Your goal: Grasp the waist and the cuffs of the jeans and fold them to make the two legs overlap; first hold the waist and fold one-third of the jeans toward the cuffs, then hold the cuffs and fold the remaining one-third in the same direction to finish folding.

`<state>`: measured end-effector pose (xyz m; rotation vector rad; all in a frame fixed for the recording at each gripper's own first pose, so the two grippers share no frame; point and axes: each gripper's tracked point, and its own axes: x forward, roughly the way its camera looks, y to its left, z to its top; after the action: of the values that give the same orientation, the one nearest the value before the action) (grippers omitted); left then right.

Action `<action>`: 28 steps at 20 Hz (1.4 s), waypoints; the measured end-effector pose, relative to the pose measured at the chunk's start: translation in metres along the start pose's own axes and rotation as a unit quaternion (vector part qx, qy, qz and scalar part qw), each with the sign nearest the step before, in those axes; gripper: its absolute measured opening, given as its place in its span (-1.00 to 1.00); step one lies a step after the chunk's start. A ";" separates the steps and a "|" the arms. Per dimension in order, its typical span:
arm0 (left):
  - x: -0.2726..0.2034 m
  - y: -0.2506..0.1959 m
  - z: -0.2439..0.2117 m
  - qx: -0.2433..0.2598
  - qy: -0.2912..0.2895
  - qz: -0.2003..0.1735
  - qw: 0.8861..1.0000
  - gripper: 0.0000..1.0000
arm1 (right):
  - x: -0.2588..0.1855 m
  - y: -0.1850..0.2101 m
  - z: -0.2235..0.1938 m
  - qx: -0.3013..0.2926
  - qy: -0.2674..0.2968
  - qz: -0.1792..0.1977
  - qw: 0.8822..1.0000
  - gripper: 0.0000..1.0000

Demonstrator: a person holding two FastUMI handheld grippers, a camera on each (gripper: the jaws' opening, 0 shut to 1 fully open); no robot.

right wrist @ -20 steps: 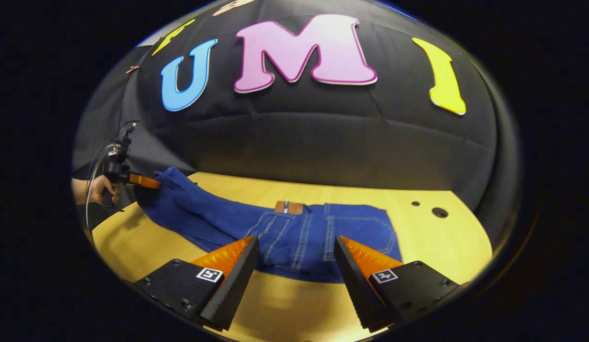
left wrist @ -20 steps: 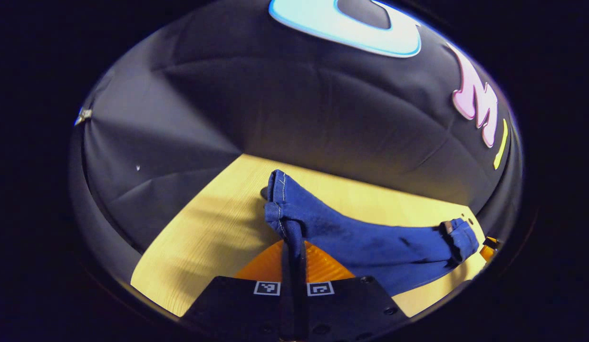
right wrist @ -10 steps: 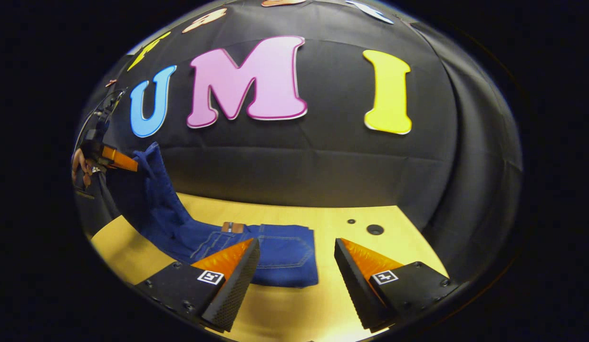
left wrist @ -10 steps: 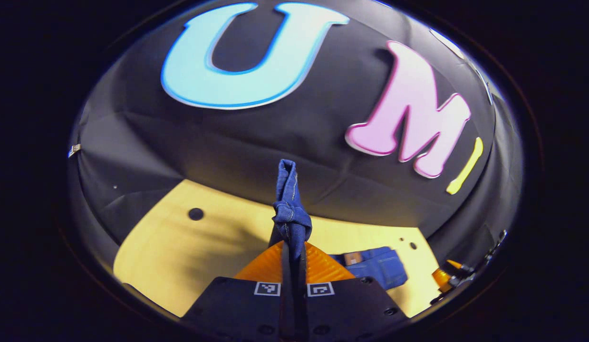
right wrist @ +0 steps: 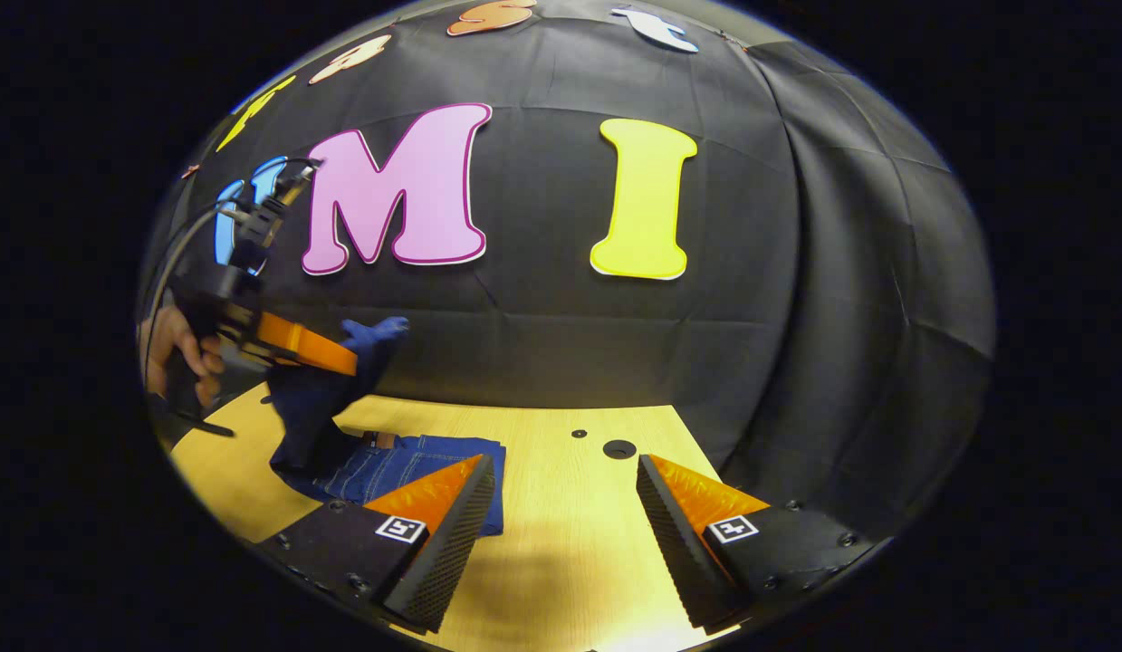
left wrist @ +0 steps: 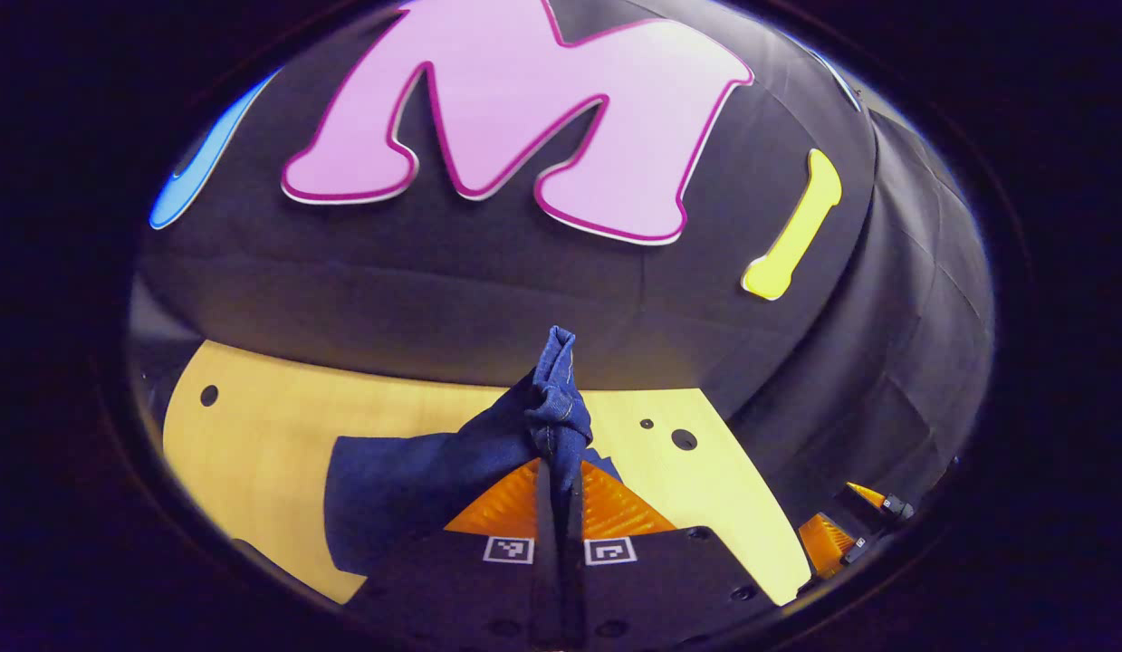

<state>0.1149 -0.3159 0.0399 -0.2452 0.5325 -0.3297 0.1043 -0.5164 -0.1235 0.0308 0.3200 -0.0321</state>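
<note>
Aloft, cuffs (left wrist: 553, 398) clamped in left gripper (left wrist: 561, 493), jeans (right wrist: 407, 462) trailing to counter (right wrist: 570, 543); right gripper (right wrist: 565, 507) spread, idle. Best lowered squarely over folded waist, edges aligned.

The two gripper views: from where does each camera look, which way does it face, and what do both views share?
Left gripper view: rides on the left gripper, facing the booth wall over the table; its fingers are shut on the jeans' cuffs.
Right gripper view: rides on the open right gripper, low over the table; a hand holds the left gripper at far left.
Shared: the jeans, table and both grippers.
</note>
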 end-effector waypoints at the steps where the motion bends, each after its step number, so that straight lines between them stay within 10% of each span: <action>1: 0.016 -0.010 -0.010 0.000 0.008 -0.001 1.000 -0.88 | -0.003 -0.001 -0.002 -0.001 0.003 0.001 1.000 0.92; 8: 0.074 -0.055 -0.076 -0.016 0.061 -0.026 0.998 -0.43 | -0.027 0.003 -0.007 0.007 0.015 0.006 1.000 0.92; 12: 0.030 -0.039 -0.064 -0.052 0.021 -0.052 0.997 0.91 | -0.041 0.012 0.003 0.012 0.016 0.008 1.000 0.93; 19: -0.140 0.052 -0.012 0.006 -0.117 0.014 0.993 0.94 | -0.089 0.060 0.057 0.036 -0.025 0.014 0.999 0.92; 28: -0.386 0.113 0.019 0.074 -0.268 0.112 0.954 0.92 | -0.204 0.124 0.149 0.000 -0.148 -0.002 0.989 0.82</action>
<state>-0.1609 -0.0673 0.1966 -0.1189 -0.0049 -0.0704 -0.0377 -0.3928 0.0847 0.0257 0.0222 -0.0411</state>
